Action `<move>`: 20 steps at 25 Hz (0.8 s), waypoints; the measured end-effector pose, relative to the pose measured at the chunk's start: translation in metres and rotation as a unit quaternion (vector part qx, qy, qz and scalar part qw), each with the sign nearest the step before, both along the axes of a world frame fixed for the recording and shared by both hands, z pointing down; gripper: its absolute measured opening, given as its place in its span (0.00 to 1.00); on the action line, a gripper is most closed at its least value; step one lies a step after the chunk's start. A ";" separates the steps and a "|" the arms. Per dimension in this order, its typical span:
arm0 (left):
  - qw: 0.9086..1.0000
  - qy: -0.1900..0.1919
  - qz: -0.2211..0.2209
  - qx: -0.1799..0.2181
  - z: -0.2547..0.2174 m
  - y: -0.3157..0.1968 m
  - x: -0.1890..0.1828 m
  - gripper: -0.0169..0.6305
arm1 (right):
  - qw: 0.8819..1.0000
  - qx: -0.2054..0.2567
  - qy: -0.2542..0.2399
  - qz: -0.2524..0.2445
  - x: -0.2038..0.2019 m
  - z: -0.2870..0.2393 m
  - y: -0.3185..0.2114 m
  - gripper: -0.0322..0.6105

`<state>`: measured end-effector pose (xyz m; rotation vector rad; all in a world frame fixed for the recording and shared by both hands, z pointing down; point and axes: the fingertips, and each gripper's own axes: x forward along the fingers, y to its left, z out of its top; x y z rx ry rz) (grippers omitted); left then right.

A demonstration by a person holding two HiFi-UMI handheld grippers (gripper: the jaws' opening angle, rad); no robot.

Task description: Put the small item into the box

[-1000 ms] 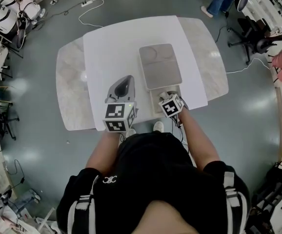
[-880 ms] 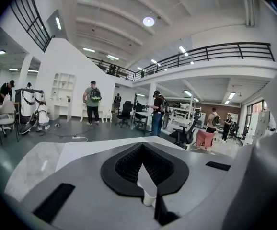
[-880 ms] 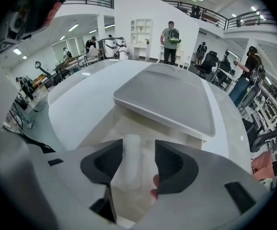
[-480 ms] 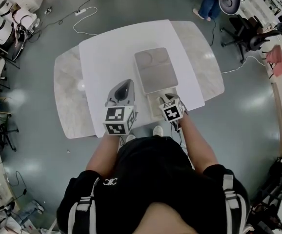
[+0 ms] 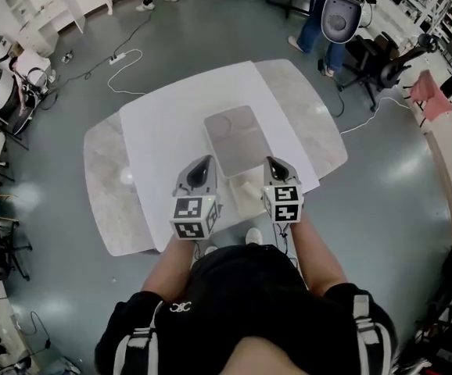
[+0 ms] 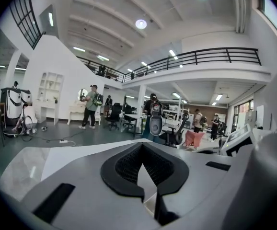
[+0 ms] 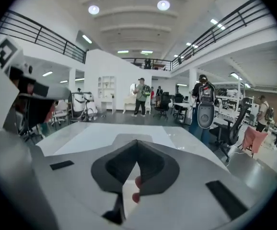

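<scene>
Two containers sit on the white table [image 5: 171, 116]: a flat grey tray [image 5: 238, 135] toward the far side, and a pale open box [image 5: 247, 196] at the near edge, between the two grippers. The contents of the box cannot be made out. The right gripper [image 5: 275, 166] is held just right of the box, pointing away from the person, its jaws clenched on the small red item [image 7: 137, 182], which shows below the meeting tips. The left gripper [image 5: 202, 166] is held parallel to it, just left of the box, with its jaws closed together on nothing.
</scene>
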<state>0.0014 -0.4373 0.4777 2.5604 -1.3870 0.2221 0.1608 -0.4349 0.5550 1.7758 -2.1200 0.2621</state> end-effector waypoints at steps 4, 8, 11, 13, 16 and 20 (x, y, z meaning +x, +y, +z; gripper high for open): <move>1.000 0.001 0.013 0.005 -0.003 0.001 0.012 0.03 | 0.996 0.078 -0.024 0.021 0.006 -0.057 0.006 0.07; 1.000 0.007 0.022 0.008 -0.005 0.005 0.023 0.03 | 0.988 0.149 -0.033 0.029 0.010 -0.102 0.020 0.07; 0.999 0.017 0.028 0.012 -0.011 0.008 0.029 0.03 | 0.977 0.204 -0.047 0.034 0.015 -0.131 0.034 0.07; 0.999 0.020 0.029 0.018 -0.018 0.010 0.034 0.03 | 0.972 0.226 -0.056 0.033 0.018 -0.143 0.044 0.07; 0.999 0.022 0.032 0.027 -0.024 0.013 0.042 0.03 | 0.972 0.225 -0.057 0.037 0.024 -0.143 0.051 0.07; 0.998 0.024 0.038 0.040 -0.027 0.015 0.046 0.03 | 0.975 0.212 -0.054 0.048 0.026 -0.134 0.050 0.07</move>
